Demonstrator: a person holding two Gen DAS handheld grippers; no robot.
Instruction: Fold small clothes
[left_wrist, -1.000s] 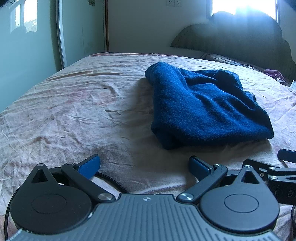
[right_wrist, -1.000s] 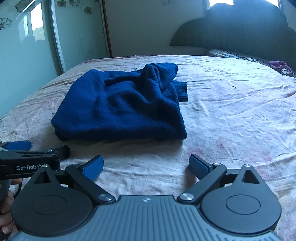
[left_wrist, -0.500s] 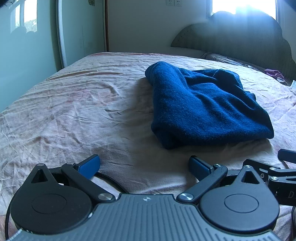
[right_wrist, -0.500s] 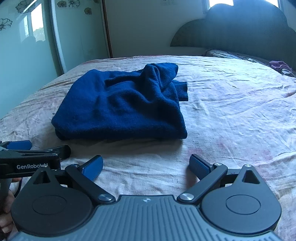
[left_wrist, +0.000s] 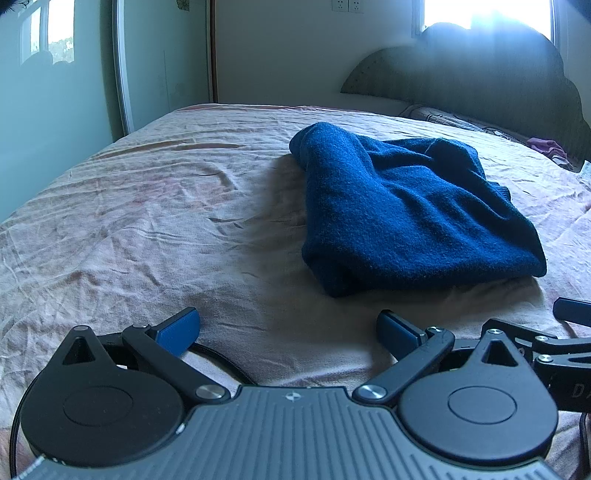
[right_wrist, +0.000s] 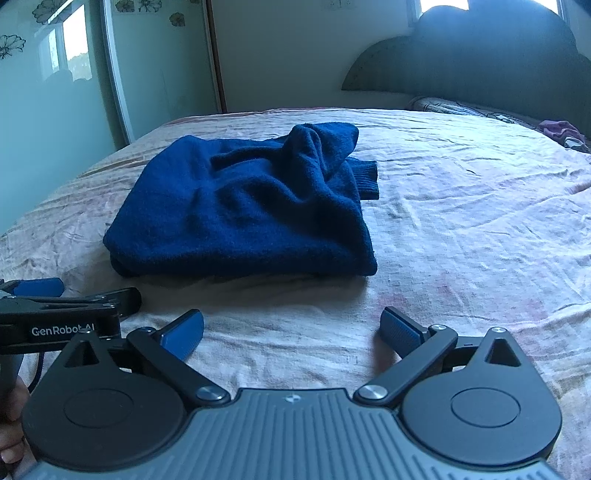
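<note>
A dark blue knit sweater (left_wrist: 402, 210) lies folded in a rough rectangle on the pink bedsheet (left_wrist: 155, 221), a bunched sleeve on top. In the right wrist view the same sweater (right_wrist: 251, 206) sits ahead and to the left, a ribbed cuff sticking out at its far right. My left gripper (left_wrist: 288, 328) is open just above the sheet, short of the sweater's near left corner, nothing between its blue pads. My right gripper (right_wrist: 291, 328) is open too, short of the sweater's near edge. Each gripper shows at the edge of the other's view.
A dark padded headboard (right_wrist: 480, 70) stands at the far end of the bed, with a pillow (right_wrist: 454, 107) and a small purple cloth (right_wrist: 561, 129) beside it. A mirrored wardrobe door (right_wrist: 55, 92) runs along the left. A hand (right_wrist: 11, 417) holds the left gripper.
</note>
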